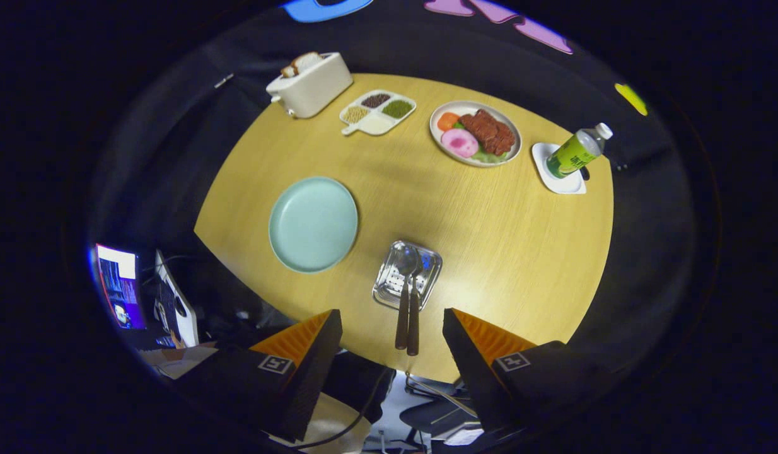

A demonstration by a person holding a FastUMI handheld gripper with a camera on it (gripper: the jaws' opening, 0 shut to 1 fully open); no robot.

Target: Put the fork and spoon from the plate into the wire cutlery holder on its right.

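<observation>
A pale green plate (313, 224) lies bare on the round wooden table (509, 252), left of the wire cutlery holder (407, 275). In the holder rest the spoon (404, 296) and the fork (414, 302), side by side, their heads inside it and their dark brown handles sticking out towards me over the table's near edge. My gripper (392, 328) hangs high above the near edge, open, with nothing between its fingers. The handle ends lie just ahead of the gap between the fingertips, well below them.
At the far side of the table stand a white toaster (310, 85) with bread, a divided dish (377, 111) of beans, a plate of food (475, 133) and a green bottle (576, 151) on a white coaster. A monitor (119, 287) sits below the table's left edge.
</observation>
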